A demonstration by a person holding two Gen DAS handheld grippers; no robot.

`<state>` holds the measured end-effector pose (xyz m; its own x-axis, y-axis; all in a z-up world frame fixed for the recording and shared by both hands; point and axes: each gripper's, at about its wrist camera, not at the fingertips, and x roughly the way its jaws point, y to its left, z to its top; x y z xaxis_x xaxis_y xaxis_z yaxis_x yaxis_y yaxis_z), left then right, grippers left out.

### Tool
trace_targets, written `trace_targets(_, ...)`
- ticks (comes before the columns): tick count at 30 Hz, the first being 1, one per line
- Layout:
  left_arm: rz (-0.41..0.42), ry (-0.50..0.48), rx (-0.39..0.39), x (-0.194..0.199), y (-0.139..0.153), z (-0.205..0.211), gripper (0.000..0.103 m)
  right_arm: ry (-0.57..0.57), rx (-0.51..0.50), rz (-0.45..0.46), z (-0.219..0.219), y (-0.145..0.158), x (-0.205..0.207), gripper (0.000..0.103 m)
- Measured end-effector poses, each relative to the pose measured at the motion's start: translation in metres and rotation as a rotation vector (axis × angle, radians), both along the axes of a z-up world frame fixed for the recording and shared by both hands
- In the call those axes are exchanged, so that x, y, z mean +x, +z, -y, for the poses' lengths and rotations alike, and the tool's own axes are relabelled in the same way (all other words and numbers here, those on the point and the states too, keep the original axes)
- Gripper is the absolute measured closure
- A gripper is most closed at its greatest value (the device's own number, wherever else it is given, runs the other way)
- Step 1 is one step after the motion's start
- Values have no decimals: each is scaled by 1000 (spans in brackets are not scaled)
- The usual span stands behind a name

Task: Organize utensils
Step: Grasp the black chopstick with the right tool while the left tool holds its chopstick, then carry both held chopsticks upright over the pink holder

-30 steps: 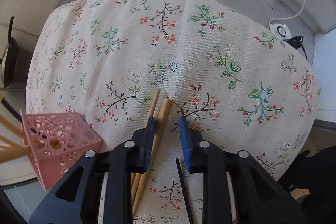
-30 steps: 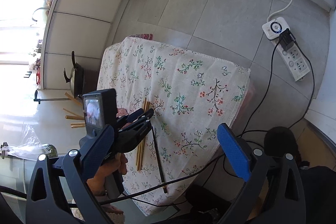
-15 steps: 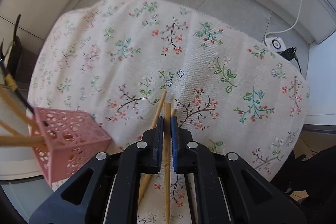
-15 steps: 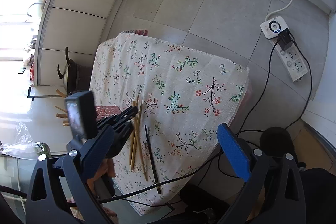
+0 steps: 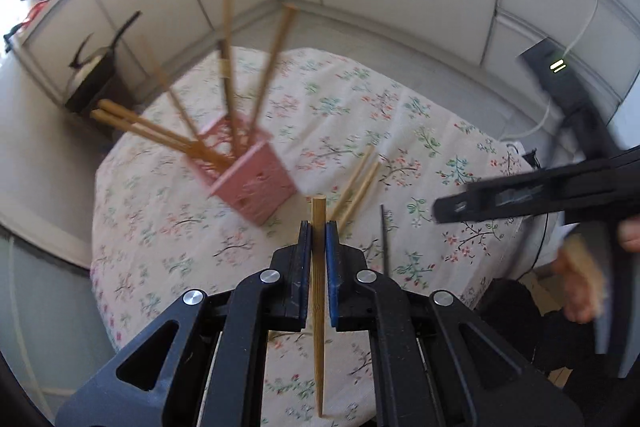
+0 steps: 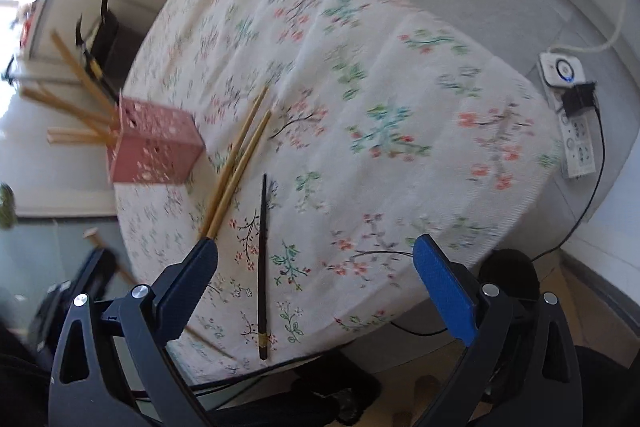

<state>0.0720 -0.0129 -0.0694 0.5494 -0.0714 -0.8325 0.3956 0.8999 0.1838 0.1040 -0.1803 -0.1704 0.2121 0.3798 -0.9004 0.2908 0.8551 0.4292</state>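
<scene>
My left gripper (image 5: pixel 318 231) is shut on a wooden chopstick (image 5: pixel 318 291) and holds it above the floral tablecloth (image 5: pixel 400 131). A pink perforated holder (image 5: pixel 250 179) with several wooden chopsticks in it stands just ahead and to the left; it also shows in the right wrist view (image 6: pixel 154 151). Two wooden chopsticks (image 6: pixel 240 159) and one black chopstick (image 6: pixel 262 259) lie on the cloth. My right gripper (image 6: pixel 316 259) is open and empty above the cloth's near edge, over the black chopstick; it shows at the right of the left wrist view (image 5: pixel 540 191).
A power strip with a cable (image 6: pixel 572 115) lies on the tiled floor to the right of the table. A dark pan on a low stand (image 5: pixel 96 75) sits beyond the table's far left. The tablecloth (image 6: pixel 400 107) hangs over the table's edges.
My left gripper has lifted the wooden chopstick off the cloth and swung toward the pink holder. My right gripper has come down closer to the table, over the black chopstick.
</scene>
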Motion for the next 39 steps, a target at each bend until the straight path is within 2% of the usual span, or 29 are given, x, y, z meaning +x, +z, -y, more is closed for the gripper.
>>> trace_targets(3,71,28,-30,-17,19,-18,96,40,-17,-39,-26,-13,11,23)
trace_targets(6,112,47,-63,-30,30,-33,96,50,-34,-108,-47,-34,23,45)
trace_targets(7,120,53,-79,-33,33,-38,96,51,-57,-121,-53,-39,25,48)
trace_targets(8,127,58,-89,-35,35,-42,96,44,-99,-86,-59,-35,27,47)
trace_targets(9,134,61,-99,-35,38,-46,96,56,-125,-64,-66,-33,29,53)
trace_targets(12,152,69,-134,-36,44,-56,96,70,-200,-70,-82,-37,35,79)
trace_targets(13,155,72,-145,-35,45,-58,96,64,-224,-63,-83,-38,36,84)
trace_targets(16,157,86,-173,-34,47,-65,96,29,-198,-48,-79,-38,34,96)
trace_targets(19,155,109,-194,-34,48,-72,96,-30,-162,3,-64,-31,29,98)
trace_targets(22,168,136,-230,-35,53,-80,96,-40,-144,93,-57,-9,17,98)
trace_targets(30,207,190,-305,-37,64,-95,96,1,-94,317,-38,69,-24,98)
trace_targets(39,252,224,-346,-42,75,-100,96,7,-70,455,-28,127,-48,98)
